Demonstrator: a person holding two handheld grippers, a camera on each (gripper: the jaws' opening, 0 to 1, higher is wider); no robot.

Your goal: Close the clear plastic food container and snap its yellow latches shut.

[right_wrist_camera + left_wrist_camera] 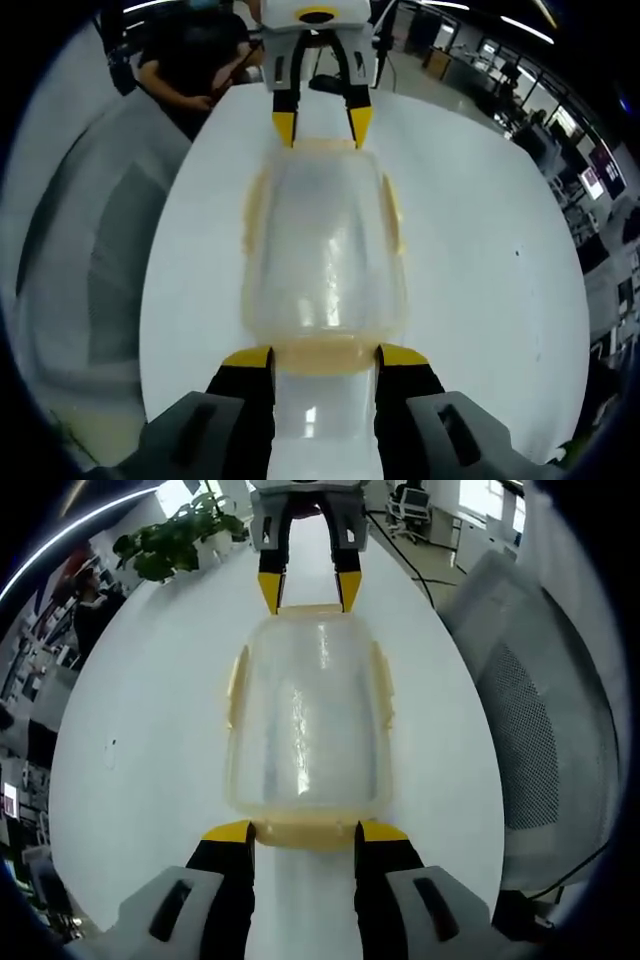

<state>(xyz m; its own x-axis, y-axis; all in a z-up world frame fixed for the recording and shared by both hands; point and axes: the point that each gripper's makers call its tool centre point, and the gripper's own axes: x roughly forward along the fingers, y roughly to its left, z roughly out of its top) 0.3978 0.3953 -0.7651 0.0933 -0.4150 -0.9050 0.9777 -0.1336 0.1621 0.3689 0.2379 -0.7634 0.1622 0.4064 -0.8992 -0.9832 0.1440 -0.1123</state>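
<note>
Clear plastic container (pixel 308 720) had its lid on, my left gripper (pixel 304 832) and right gripper (pixel 325 355) each open astride an end latch, neither clamped, so snapping was left, I figured.

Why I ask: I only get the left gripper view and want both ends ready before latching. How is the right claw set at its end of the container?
Observer: In the right gripper view, the right claw is open. Its tips flank the yellow end latch of the clear container. I cannot tell whether they touch it.
Operator: Anything behind my left claw that I should know about?
Observer: Yes. A person in dark clothes is beyond the edge of the white table, just behind the left claw.
</note>
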